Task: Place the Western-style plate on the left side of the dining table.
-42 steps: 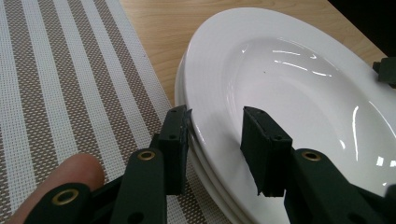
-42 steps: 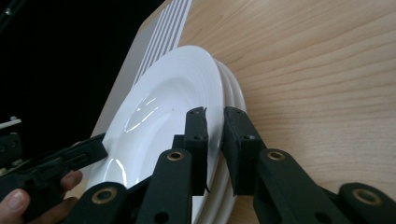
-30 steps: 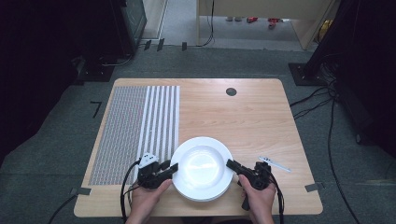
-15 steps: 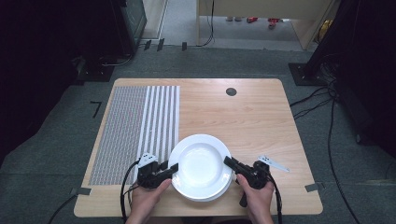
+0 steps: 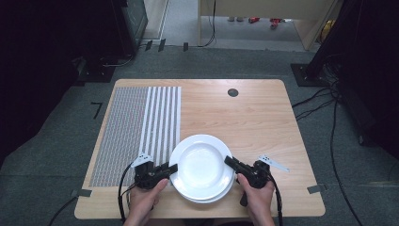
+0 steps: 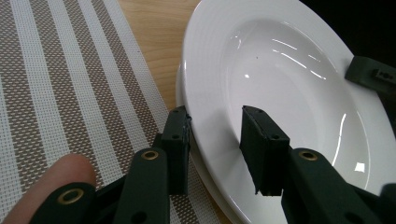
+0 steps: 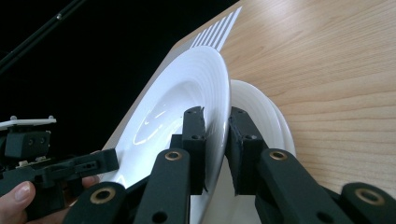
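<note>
Top plate (image 5: 201, 165) of stack at table's (image 5: 244, 113) 6 o'clock edge, tipped off lower plate (image 7: 261, 112). Right claw (image 7: 217, 116) clamped on rim at 3 o'clock, w/ left claw (image 6: 215, 123) straddling rim at 9, jaws just been closing, not clearly pinching yet. Two-sided grip prob. to lift level. Placemat (image 5: 136, 127) alongside at 9.

The round glossy ceramic plate (image 5: 201, 165) is plain white, with faint concentric rings on its rim, and so is the second white plate (image 7: 261, 112) beneath it. The woven rectangular placemat (image 5: 136, 127) is grey-brown mesh crossed by white stripes. The wooden table (image 5: 244, 113) is pale honey-coloured with fine grain. Both plastic grippers, left (image 5: 162, 170) and right (image 5: 235, 165), are matt black with brass-coloured rivets.
</note>
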The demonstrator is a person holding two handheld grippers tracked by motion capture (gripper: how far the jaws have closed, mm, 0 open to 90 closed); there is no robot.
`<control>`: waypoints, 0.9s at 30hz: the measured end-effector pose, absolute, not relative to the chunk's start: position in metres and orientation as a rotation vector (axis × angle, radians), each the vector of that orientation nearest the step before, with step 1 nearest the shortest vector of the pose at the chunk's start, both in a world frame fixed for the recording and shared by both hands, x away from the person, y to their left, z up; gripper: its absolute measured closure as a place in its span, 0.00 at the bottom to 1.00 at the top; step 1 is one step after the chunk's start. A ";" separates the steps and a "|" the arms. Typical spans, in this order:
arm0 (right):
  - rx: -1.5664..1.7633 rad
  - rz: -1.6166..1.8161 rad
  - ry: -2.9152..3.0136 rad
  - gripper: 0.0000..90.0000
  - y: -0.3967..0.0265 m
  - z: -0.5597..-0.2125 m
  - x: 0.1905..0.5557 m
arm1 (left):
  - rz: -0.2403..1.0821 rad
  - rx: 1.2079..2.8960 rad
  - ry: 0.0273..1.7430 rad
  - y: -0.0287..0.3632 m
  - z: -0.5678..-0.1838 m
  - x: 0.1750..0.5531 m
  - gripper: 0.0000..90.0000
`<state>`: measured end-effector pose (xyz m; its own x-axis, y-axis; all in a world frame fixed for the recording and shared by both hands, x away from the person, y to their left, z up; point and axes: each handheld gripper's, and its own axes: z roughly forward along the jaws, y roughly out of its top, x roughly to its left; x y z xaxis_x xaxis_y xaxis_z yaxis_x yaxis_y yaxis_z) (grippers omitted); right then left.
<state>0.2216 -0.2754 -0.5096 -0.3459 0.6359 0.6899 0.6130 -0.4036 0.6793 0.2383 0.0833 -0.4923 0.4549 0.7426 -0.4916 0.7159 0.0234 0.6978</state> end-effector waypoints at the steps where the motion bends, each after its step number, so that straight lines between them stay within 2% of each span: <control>1: 1.791 1.911 1.705 0.89 -0.275 -0.509 0.222 | 0.025 1.688 1.271 0.084 -0.493 0.239 0.72; 27: 1.829 1.955 1.669 0.92 -0.263 -0.492 0.242 | 0.010 1.572 1.279 0.102 -0.487 0.237 0.81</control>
